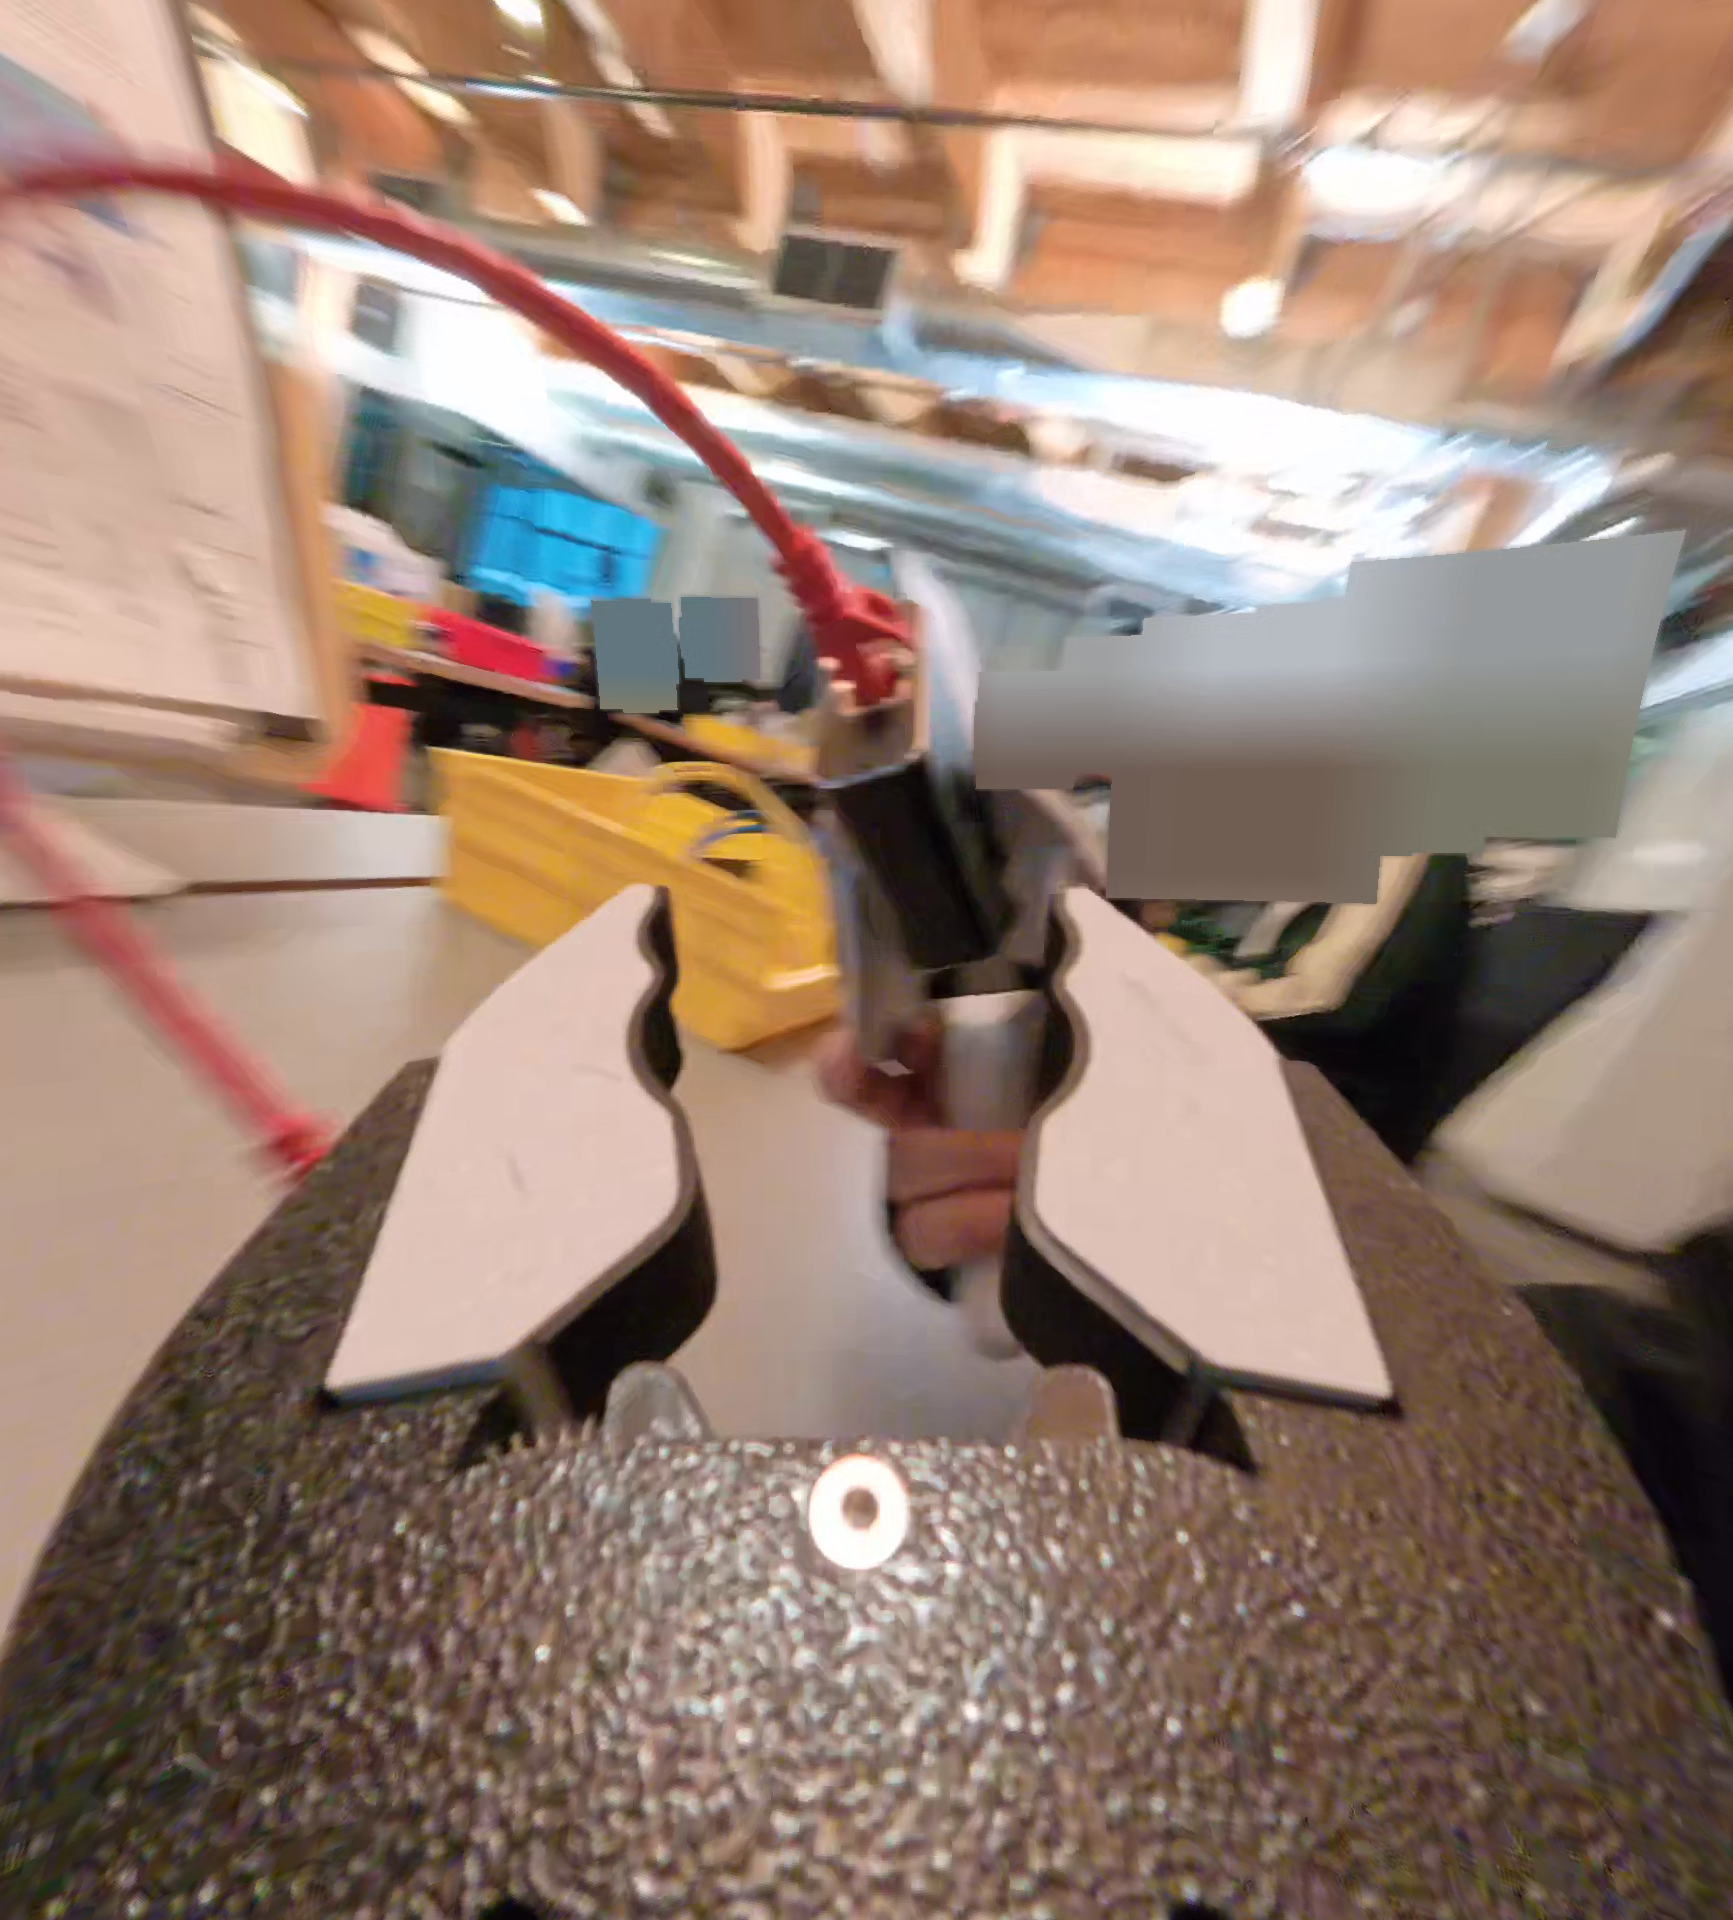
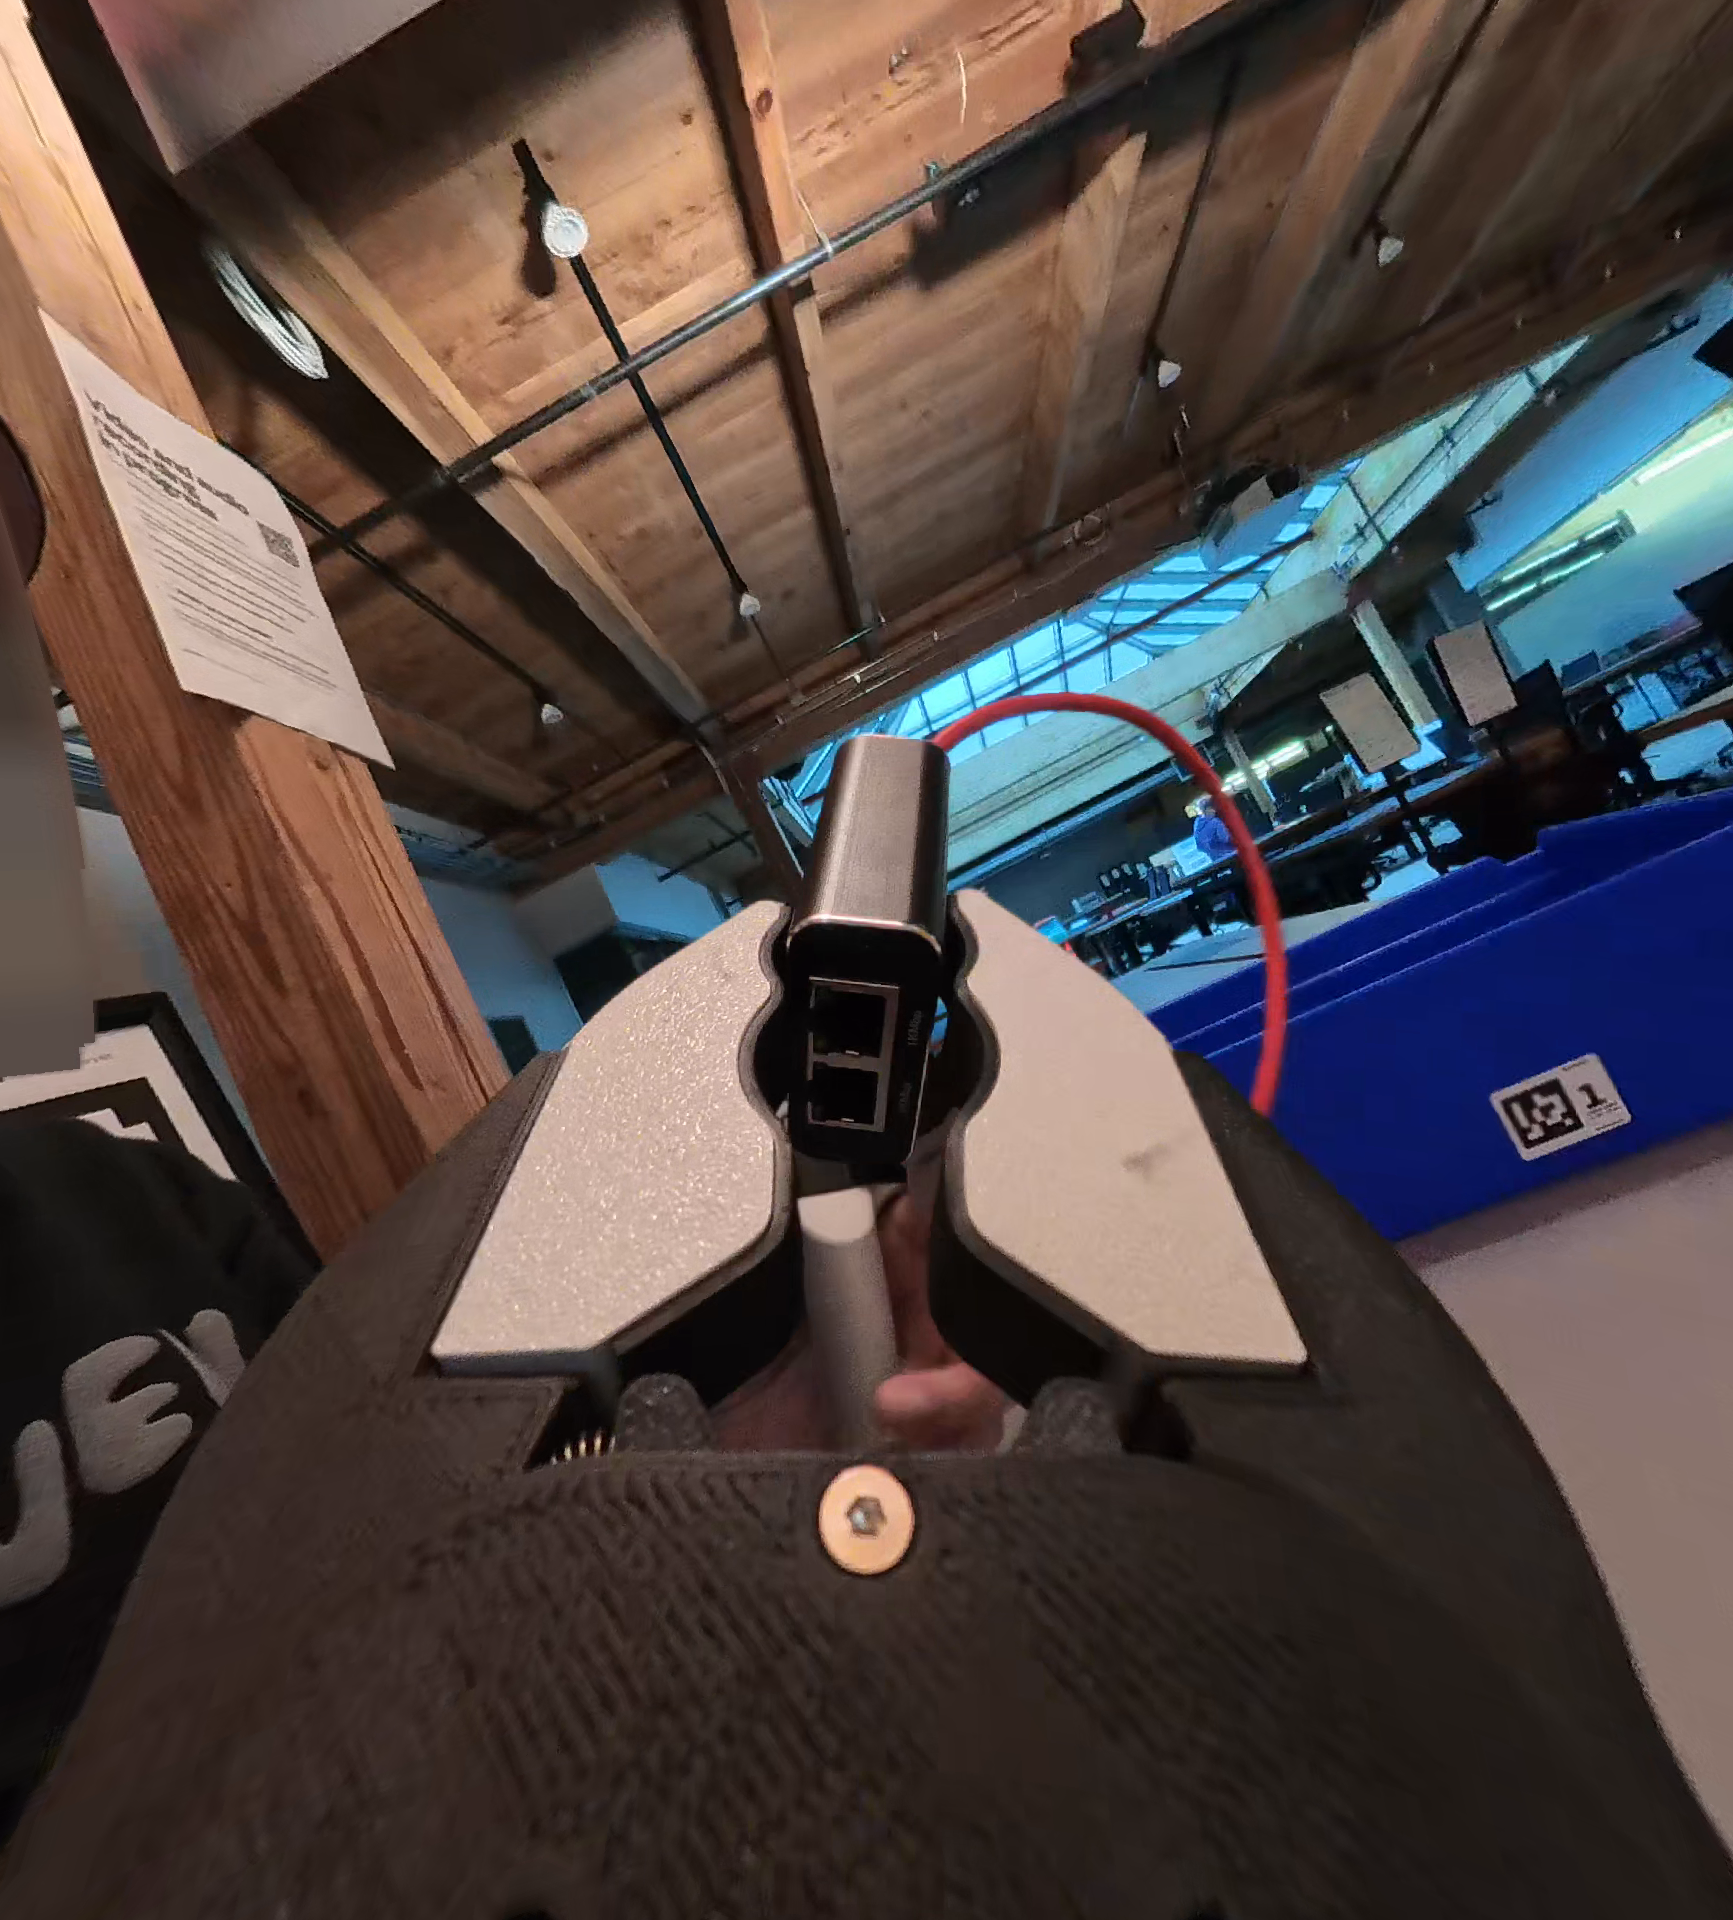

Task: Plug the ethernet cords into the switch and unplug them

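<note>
In the right wrist view my right gripper [image 2: 867, 920] is shut on a small black switch [image 2: 872, 831] and holds it up in the air. Two empty ports [image 2: 846, 1060] on its near end face the camera. A red ethernet cord [image 2: 1257, 883] arcs from behind the switch down to the right. In the blurred left wrist view my left gripper [image 1: 857, 935] is open and empty, just short of the switch [image 1: 914, 862]. The red cord's plug [image 1: 857, 639] sits in the switch's far end. The cord [image 1: 571, 322] loops up, left and down past my left finger.
A yellow bin [image 1: 633, 883] stands on the grey table [image 1: 114, 1091] behind my left gripper. A blue bin [image 2: 1568, 987] stands to the right. A wooden post [image 2: 249, 831] bears a paper sheet [image 2: 218, 551]. A person in a dark sweatshirt [image 2: 62, 1299] is close by.
</note>
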### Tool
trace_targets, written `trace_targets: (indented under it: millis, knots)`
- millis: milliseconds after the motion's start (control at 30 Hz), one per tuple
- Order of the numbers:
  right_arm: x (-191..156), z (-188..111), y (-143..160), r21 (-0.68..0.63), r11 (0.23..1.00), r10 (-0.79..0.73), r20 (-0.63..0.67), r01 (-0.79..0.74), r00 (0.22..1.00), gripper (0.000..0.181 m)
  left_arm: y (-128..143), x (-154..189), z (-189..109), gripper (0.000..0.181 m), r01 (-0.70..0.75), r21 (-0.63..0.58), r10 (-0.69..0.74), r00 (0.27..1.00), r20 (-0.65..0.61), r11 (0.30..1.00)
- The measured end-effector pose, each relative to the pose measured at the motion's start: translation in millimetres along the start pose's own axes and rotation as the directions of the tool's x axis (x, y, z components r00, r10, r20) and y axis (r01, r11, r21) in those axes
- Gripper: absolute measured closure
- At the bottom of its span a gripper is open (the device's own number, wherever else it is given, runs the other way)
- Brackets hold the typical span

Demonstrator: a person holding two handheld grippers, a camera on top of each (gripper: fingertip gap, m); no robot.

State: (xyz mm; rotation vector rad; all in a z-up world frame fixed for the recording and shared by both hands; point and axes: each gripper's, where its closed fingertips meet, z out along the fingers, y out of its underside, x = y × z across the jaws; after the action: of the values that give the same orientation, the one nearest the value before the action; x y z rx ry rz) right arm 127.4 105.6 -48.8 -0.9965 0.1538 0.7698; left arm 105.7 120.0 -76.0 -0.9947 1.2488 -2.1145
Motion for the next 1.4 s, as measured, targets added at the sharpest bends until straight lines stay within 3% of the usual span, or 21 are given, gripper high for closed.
trace_targets:
  millis: [67,133,300,400,467,533,600,667,767,867,900,933,967,1033,1100,1200,1300,1400]
  knots:
    - [-1,4,9,-0.003,1.000,-0.007,-0.003,0.007,1.000,0.156,1,11,1,0.135,0.118,0.027,-0.115,0.988,-0.099,0.993]
    - [-9,6,17,-0.006,1.000,-0.005,0.053,0.005,0.999,0.156,5,13,0,0.158,0.143,0.010,-0.141,0.981,-0.134,0.990]
    - [-10,8,27,-0.046,0.999,-0.013,0.061,0.015,0.998,0.156,7,10,-7,0.159,0.104,-0.053,-0.111,0.980,-0.166,0.993]
    - [-7,-1,38,-0.265,0.957,-0.102,0.062,0.115,0.993,0.155,12,9,-14,0.159,0.062,-0.204,-0.102,0.977,-0.189,0.977]
    - [-11,-10,37,-0.386,0.881,-0.257,0.091,0.272,0.962,0.132,13,12,-22,0.159,0.040,-0.303,-0.111,0.969,-0.222,0.952]
    - [-13,-20,38,-0.501,0.703,-0.512,0.137,0.505,0.848,0.107,18,12,-32,0.159,0.045,-0.426,-0.152,0.963,-0.221,0.904]
    - [-18,-27,43,-0.546,0.464,-0.703,0.252,0.698,0.665,0.101,23,9,-40,0.159,0.068,-0.500,-0.193,0.960,-0.201,0.863]
    - [-22,-26,50,-0.529,0.264,-0.811,0.331,0.807,0.483,0.092,27,14,-47,0.159,0.119,-0.554,-0.284,0.933,-0.223,0.824]
    - [-22,-18,63,-0.501,0.073,-0.867,0.395,0.862,0.303,0.088,36,21,-54,0.159,0.157,-0.615,-0.380,0.890,-0.250,0.773]
    - [-18,-21,87,-0.517,-0.009,-0.822,0.491,0.856,0.288,0.086,41,29,-58,0.159,0.147,-0.646,-0.417,0.862,-0.288,0.749]
    - [-16,-22,92,-0.515,-0.041,-0.813,0.515,0.856,0.271,0.094,42,31,-59,0.159,0.140,-0.653,-0.421,0.857,-0.297,0.744]
    - [-15,-22,93,-0.500,-0.076,-0.816,0.528,0.863,0.234,0.108,43,31,-59,0.159,0.136,-0.660,-0.420,0.859,-0.294,0.739]
    - [-14,-23,95,-0.490,-0.102,-0.811,0.544,0.866,0.212,0.111,45,30,-60,0.159,0.133,-0.666,-0.417,0.862,-0.288,0.734]
    - [-10,-25,96,-0.511,-0.119,-0.801,0.556,0.851,0.222,0.112,45,27,-59,0.159,0.141,-0.663,-0.413,0.869,-0.273,0.736]
    - [-2,-21,88,-0.547,-0.172,-0.840,0.515,0.819,0.167,0.112,37,20,-53,0.159,0.160,-0.611,-0.384,0.888,-0.255,0.775]
    - [10,-11,67,-0.600,-0.218,-0.923,0.382,0.769,0.036,0.112,14,1,-39,0.158,0.175,-0.438,-0.276,0.944,-0.179,0.882]
    - [32,-11,36,-0.720,-0.289,-0.957,0.234,0.631,-0.171,0.112,-11,-17,-28,0.134,0.141,-0.233,-0.155,0.987,-0.044,0.962]
    - [39,-15,23,-0.788,-0.294,-0.946,0.157,0.541,-0.285,0.112,0,-23,-20,0.114,-0.035,-0.271,0.061,0.994,0.086,0.962]
